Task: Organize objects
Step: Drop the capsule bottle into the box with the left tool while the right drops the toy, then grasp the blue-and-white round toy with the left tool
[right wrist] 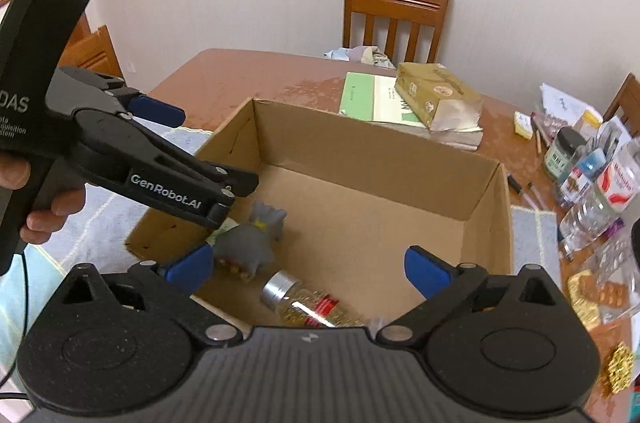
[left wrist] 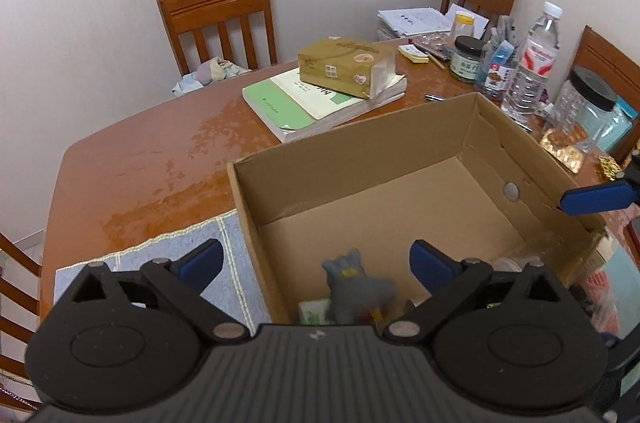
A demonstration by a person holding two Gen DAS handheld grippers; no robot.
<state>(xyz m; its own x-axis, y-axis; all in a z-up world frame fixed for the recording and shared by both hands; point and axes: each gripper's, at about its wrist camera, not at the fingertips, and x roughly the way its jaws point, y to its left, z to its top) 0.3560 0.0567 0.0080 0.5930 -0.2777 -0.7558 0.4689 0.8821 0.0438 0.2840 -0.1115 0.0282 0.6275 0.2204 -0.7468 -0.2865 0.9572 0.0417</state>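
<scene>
We get both wrist views looking down, close over the cardboard box (left wrist: 400,207) (right wrist: 360,199): left from its 7 o'clock corner, right from 6 o'clock. Shared: box interior, grey toy (left wrist: 354,289) (right wrist: 252,239), books (left wrist: 320,103) (right wrist: 400,111).

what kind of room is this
Probably a home dining room doubling as a desk: brown wooden table, slat-backed wooden chairs, and green-covered books beside a clear plastic water bottle.

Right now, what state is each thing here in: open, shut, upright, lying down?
Cardboard box: open-topped.
Grey toy: lying inside the box.
Small bottle: on its side in the box, capped.
Water bottle: upright, capped.
Left gripper: open.
Right gripper: open.
</scene>
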